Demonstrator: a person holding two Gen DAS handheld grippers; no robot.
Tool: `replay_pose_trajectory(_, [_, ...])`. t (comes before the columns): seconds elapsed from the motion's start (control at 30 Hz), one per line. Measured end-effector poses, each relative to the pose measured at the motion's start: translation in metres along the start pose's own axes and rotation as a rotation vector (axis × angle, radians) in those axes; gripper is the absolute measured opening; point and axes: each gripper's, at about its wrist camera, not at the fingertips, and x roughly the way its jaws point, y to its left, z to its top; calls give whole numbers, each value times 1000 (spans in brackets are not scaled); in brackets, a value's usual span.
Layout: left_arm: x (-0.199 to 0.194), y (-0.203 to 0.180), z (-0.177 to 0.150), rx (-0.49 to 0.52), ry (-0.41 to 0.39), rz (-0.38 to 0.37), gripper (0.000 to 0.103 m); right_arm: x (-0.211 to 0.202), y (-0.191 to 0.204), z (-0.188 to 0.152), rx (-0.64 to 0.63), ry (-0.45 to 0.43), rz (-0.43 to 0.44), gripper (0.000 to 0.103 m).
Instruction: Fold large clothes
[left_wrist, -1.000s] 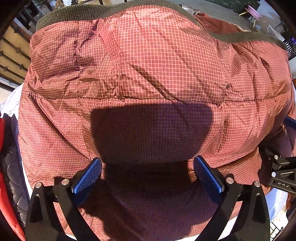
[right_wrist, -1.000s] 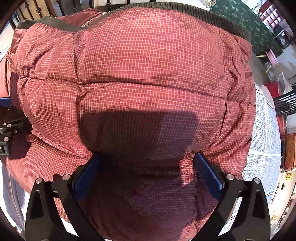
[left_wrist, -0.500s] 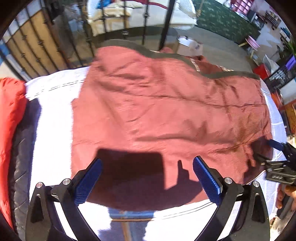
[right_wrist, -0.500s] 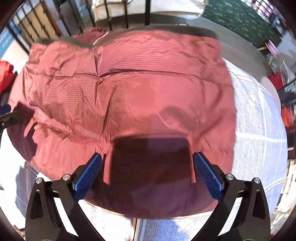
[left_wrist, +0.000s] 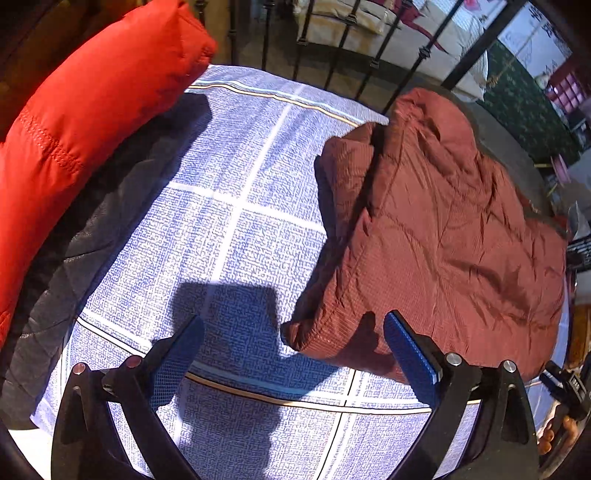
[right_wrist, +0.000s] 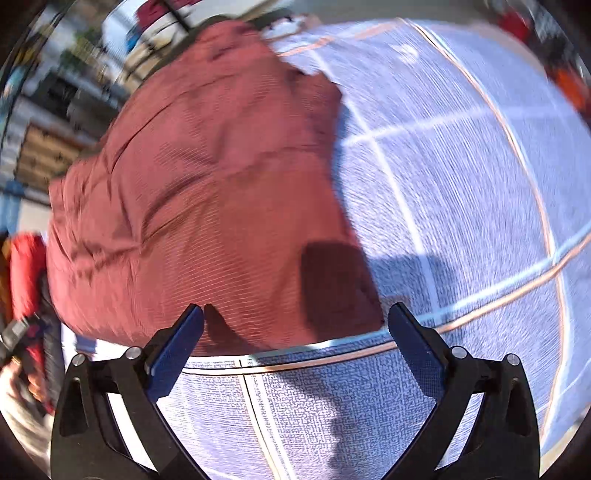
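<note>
A folded maroon jacket (left_wrist: 443, 236) is seen lying on a surface (left_wrist: 236, 229) covered by a blue-and-white checked cloth, its quilted fabric creased and bunched into a thick bundle. In the left wrist view the jacket is placed to the right of the bare middle of the cloth, with its near left corner resting on the cloth just ahead of the left gripper (left_wrist: 293, 341). That gripper is held wide apart above the cloth, nothing being gripped between its blue pads, and its shadow is cast on the cloth just left of the jacket's corner. On the far side of the bare cloth from the jacket, a bright red padded garment (left_wrist: 85, 110) is laid over a dark quilted one (left_wrist: 74, 258) along the cloth's edge. Beyond the jacket a black metal railing (left_wrist: 369, 48) is visible. In the right wrist view, which is blurred, the jacket (right_wrist: 207, 192) is seen left of the bare cloth, its near hem lying just ahead of the right gripper (right_wrist: 295, 321). The right gripper is likewise spread wide and empty, its shadow falling across the jacket's near right corner and the cloth beside it.
</note>
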Motion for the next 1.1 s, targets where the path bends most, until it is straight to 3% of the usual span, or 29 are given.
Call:
replay_pose_trajectory(0.1, [-1,4,9,-31,8,-81,95,-5,-15,11,36,-4,94,98])
replay_pose_trajectory(0.2, [11,-10,25,-15,23,-143,95,-7,-15,23,20,-4,130,98])
replay_pose_trajectory(0.3, [32,-30,42,11,41,-145,95,-5,-13,54,18,4,157,98])
replay_pose_trajectory(0.43, [61,-31,61,-10,98,-164,95,21,-5,87,22,23,158,98])
replay_pose_trajectory(0.67, [88,-42,91,35,135,-169,97,39,-1,116,4,59,176,98])
replay_pose_trajectory(0.83, [104,-44,110,21,162,-215,97,57,5,136,-15,78,213,98])
replay_pose_trajectory(1.1, [130,-81,138,-3,167,-244,92,77,9,151,-12,72,218,98])
